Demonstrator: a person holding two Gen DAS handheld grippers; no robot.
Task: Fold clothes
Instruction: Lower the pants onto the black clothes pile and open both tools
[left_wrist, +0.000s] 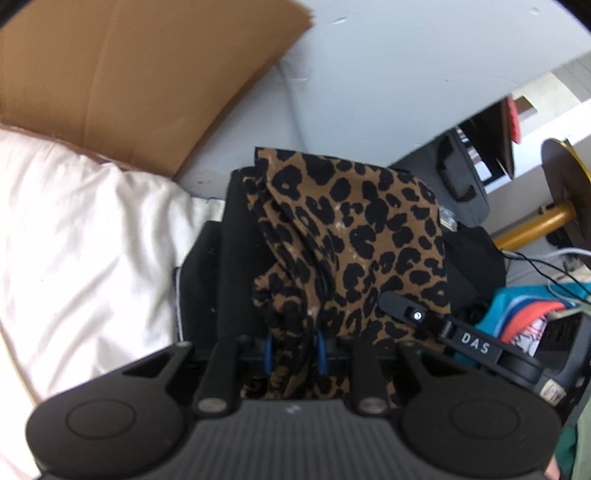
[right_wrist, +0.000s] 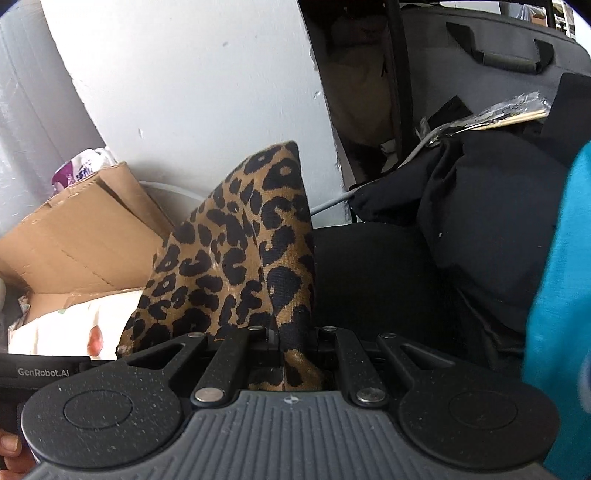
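Leopard-print garment (left_wrist: 354, 236): matt knit cloth; cardboard box (right_wrist: 85, 236): rough paper.

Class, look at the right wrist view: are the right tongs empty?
No. The right tongs are shut on the leopard-print garment, whose fabric runs up from between their fingers.
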